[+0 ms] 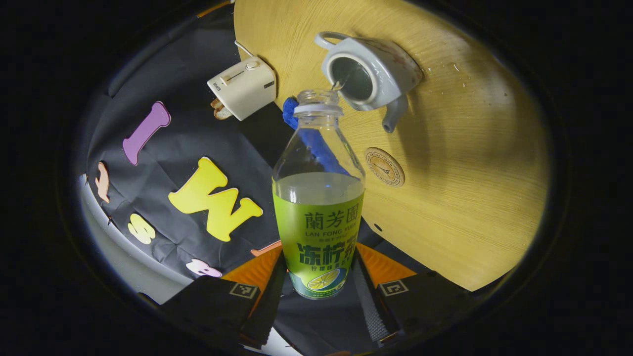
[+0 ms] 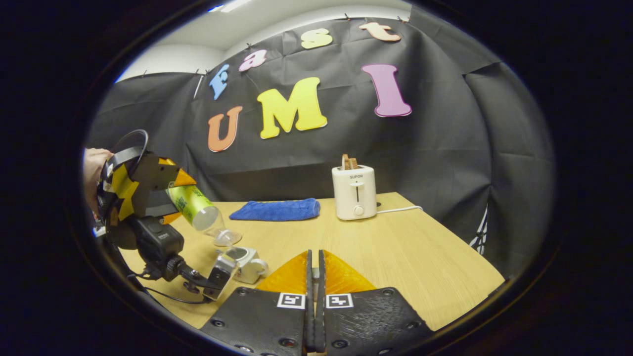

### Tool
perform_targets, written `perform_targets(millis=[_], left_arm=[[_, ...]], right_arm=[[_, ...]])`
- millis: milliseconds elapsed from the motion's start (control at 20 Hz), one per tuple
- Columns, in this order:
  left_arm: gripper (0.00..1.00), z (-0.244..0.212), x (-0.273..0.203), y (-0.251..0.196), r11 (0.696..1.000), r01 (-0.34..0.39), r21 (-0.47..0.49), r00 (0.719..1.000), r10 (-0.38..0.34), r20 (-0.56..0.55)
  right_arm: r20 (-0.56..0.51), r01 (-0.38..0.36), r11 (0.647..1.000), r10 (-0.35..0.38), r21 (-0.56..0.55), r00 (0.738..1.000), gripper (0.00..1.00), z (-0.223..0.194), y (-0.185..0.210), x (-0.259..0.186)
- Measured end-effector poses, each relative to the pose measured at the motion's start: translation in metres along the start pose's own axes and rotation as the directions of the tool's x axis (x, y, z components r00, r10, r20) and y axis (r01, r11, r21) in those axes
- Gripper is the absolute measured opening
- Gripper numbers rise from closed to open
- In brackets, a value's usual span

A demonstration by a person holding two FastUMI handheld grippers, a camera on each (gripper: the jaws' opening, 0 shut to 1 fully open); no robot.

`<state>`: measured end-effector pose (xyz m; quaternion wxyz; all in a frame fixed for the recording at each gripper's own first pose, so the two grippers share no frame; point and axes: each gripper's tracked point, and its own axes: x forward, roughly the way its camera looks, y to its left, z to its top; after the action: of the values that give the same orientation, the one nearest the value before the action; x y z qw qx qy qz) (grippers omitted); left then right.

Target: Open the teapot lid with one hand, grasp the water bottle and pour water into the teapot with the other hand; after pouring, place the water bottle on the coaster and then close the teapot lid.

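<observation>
Wooden desk, black cloth behind: water goes from bottle to pot.

Left hand-held gripper [image 1: 316, 291] is clamped on the water bottle [image 1: 318, 207], tipped with its long axis aimed mouth-first at the open teapot [image 1: 371, 74], a thin stream falling in. Coaster [image 1: 384, 166] lies on the desk just beside the spout, nearer the gripper. Right hand-held gripper [image 2: 312, 296] has fingers pressed together; whether they pinch the lid I cannot tell.

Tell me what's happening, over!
Left claw shut on bottle, tipped over open teapot. Right claw shut, holding nothing visible. Coaster bare, waiting.
</observation>
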<state>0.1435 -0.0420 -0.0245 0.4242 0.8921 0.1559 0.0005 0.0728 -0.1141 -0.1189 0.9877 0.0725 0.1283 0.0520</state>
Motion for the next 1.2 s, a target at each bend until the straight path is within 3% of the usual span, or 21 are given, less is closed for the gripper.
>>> perform_targets(millis=[450, 750, 1050, 1150, 1200], left_arm=[[0.74, -0.003, -0.002, 0.011, 0.997, -0.032, 0.065, 0.999, 0.034, -0.023], [0.74, -0.004, -0.001, 0.011, 0.999, -0.036, 0.041, 0.999, 0.036, -0.01], [0.74, 0.006, 0.003, -0.016, 0.99, 0.01, -0.141, 0.999, -0.003, 0.05], [0.74, 0.01, 0.004, -0.034, 0.964, 0.047, -0.26, 0.997, -0.028, 0.077], [0.74, 0.014, 0.006, -0.045, 0.938, 0.087, -0.336, 0.993, -0.055, 0.101]], right_arm=[[0.015, 0.006, 1.0, -0.006, -0.003, 1.0, 0.01, 0.005, -0.002, -0.003], [0.016, 0.004, 1.0, -0.004, -0.005, 1.0, 0.01, 0.005, -0.001, -0.003], [0.015, 0.003, 1.0, -0.003, 0.001, 1.0, 0.01, 0.008, 0.002, -0.005], [0.022, 0.011, 1.0, -0.011, -0.005, 1.0, 0.01, 0.012, 0.002, -0.008], [0.024, 0.013, 1.0, -0.013, -0.008, 1.0, 0.0, 0.015, 0.003, -0.009]])
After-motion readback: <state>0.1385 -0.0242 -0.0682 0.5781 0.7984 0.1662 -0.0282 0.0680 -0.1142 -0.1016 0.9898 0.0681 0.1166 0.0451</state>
